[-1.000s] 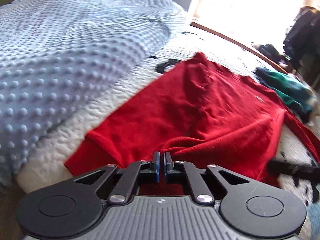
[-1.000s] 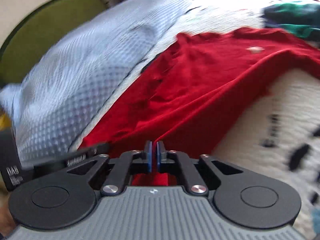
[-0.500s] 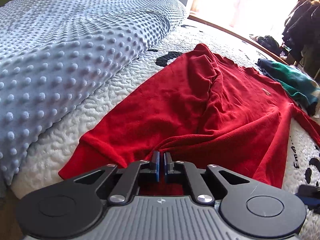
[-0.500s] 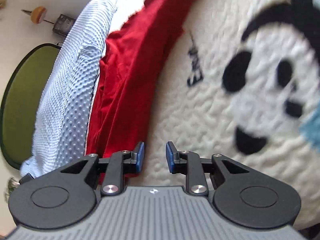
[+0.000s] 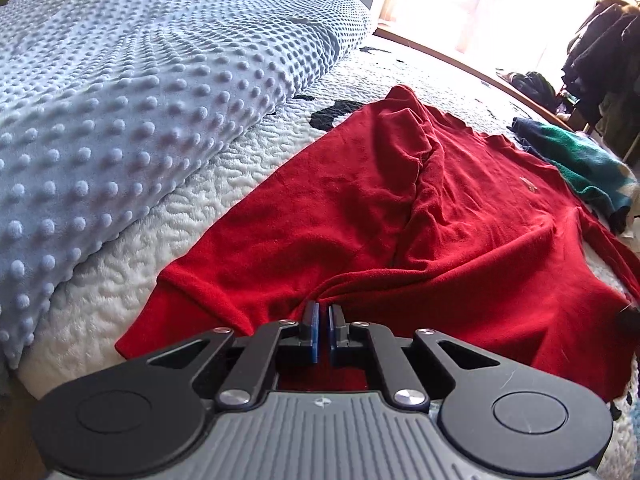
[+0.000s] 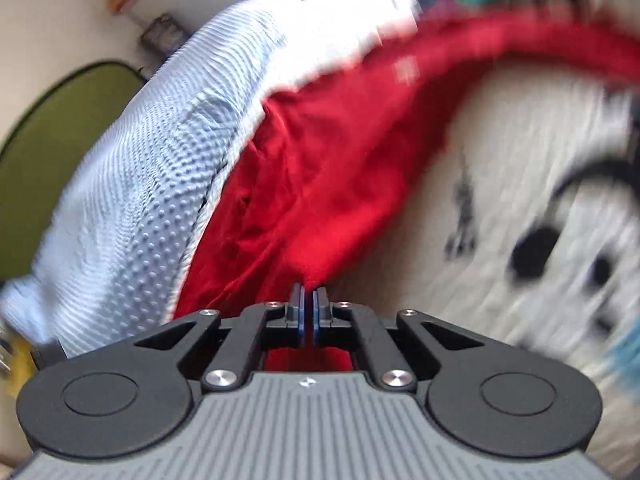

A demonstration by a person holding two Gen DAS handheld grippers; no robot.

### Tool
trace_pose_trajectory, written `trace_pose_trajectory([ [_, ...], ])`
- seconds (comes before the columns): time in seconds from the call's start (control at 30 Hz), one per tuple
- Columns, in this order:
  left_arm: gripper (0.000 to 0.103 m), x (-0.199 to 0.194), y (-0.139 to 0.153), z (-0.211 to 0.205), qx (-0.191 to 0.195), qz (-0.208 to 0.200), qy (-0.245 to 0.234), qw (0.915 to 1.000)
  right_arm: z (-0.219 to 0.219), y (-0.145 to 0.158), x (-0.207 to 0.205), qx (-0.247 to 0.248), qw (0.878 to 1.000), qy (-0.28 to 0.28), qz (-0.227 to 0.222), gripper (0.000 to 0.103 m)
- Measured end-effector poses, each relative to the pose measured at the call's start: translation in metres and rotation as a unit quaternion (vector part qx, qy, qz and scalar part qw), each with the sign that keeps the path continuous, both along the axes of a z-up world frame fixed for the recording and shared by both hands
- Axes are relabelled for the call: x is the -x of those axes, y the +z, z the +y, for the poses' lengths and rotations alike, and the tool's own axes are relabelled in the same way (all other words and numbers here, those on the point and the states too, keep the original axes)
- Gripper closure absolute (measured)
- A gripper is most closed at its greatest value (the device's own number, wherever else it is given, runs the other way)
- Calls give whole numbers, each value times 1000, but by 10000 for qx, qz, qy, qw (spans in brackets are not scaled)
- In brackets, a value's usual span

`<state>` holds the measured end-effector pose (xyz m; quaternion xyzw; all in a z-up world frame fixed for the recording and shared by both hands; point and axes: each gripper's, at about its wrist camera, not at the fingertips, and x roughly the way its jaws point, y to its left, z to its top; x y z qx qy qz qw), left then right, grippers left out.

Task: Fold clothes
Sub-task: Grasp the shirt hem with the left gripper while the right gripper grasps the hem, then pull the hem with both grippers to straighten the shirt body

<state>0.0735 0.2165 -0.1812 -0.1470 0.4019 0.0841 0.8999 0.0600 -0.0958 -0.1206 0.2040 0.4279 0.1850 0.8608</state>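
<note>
Blanket (image 5: 132, 96): pale blue, dotted texture, bunched on left of bed
Bed cover (image 5: 132, 236): white, textured, black cartoon-face print (image 6: 560, 240)
Window (image 5: 480, 4): bright, overexposed, far end
Dark coats (image 5: 604, 52): hanging at far right
Green panel (image 6: 52, 148): rounded, by wall, behind blanket

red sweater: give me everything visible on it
The red sweater looks like soft fleecy knit, long-sleeved, with a small chest logo. It lies spread but rumpled on the white quilted bedspread, beside the blue dotted blanket; a green garment lies at its far side. The left gripper and right gripper each pinch its near edge.
</note>
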Motion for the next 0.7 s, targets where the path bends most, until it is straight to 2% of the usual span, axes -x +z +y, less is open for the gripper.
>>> trace_pose_trajectory([
  [0.1, 96, 0, 0, 2, 78, 1, 12, 10000, 23, 32, 1, 878, 9950, 152, -455, 98],
  [0.2, 95, 0, -1, 3, 103, 7, 23, 9999, 54, 25, -7, 969, 9918, 600, -580, 96],
  [0.27, 95, 0, -1, 3, 100, 14, 19, 9999, 77, 1, -14, 1314, 9860, 1006, -197, 89],
  [0.3, 95, 0, -1, 3, 101, 17, 18, 9999, 87, -12, -16, 1466, 9813, 1250, 15, 80],
  [0.33, 95, -1, -1, 3, 112, 19, 19, 9999, 92, -23, -13, 1541, 9762, 1511, 213, 76],
  [0.37, 95, -1, -1, 3, 125, 19, 19, 9999, 94, -31, -8, 1498, 9729, 1726, 338, 76],
  [0.4, 95, -1, -1, 4, 139, 14, 9, 9999, 87, -33, -1, 1205, 9759, 1783, 358, 76],
  [0.47, 95, 0, -2, 5, 160, -2, -22, 9999, 55, -32, 6, 448, 9858, 1539, 496, 76],
  [0.53, 94, 0, -3, 5, 155, -11, -58, 9999, 16, -35, 5, -185, 9926, 964, 712, 76],
  [0.63, 94, 0, -3, 6, 152, -23, -106, 9998, -30, -47, 0, -363, 9945, 84, 974, 76],
  [0.7, 94, 0, -3, 6, 162, -26, -114, 9998, -47, -60, -3, -546, 9914, -252, 1164, 76],
])
